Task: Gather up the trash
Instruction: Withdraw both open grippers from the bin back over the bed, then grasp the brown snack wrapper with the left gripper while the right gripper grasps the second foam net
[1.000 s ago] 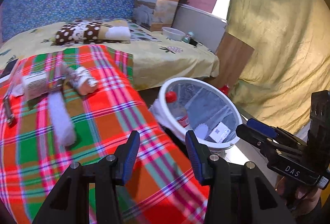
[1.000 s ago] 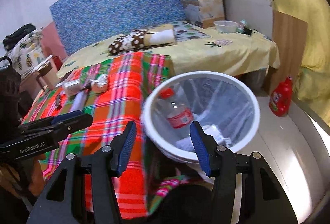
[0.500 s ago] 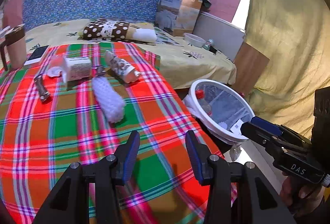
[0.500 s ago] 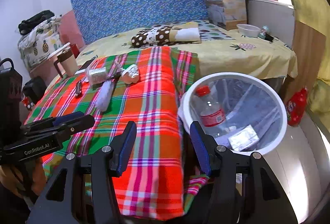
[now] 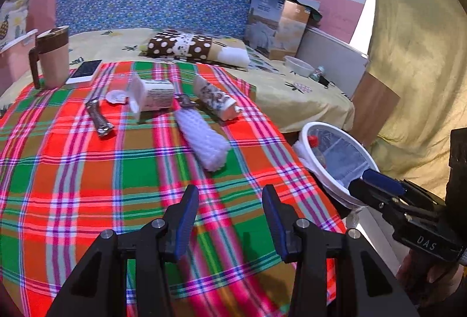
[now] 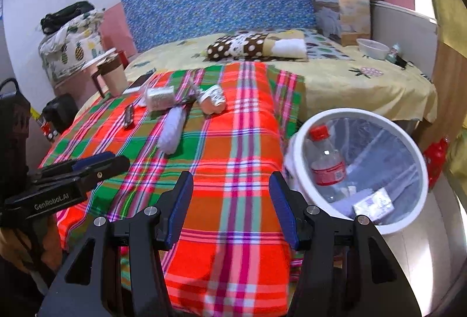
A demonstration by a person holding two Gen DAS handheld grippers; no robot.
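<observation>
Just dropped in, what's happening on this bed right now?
A person is clearing trash with two handheld grippers. The left gripper and right gripper are both open and empty above the plaid blanket. The white bin beside the bed already holds a plastic bottle and a small packet. On the blanket lie a white foam sleeve, a small carton, a patterned wrapper and a dark metallic piece.

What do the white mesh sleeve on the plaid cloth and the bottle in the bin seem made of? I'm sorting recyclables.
White mesh sleeve: likely soft foam netting, matte, with a knobbly open weave. Bottle: clear glossy plastic, see-through with highlights, red cap and label.
</observation>
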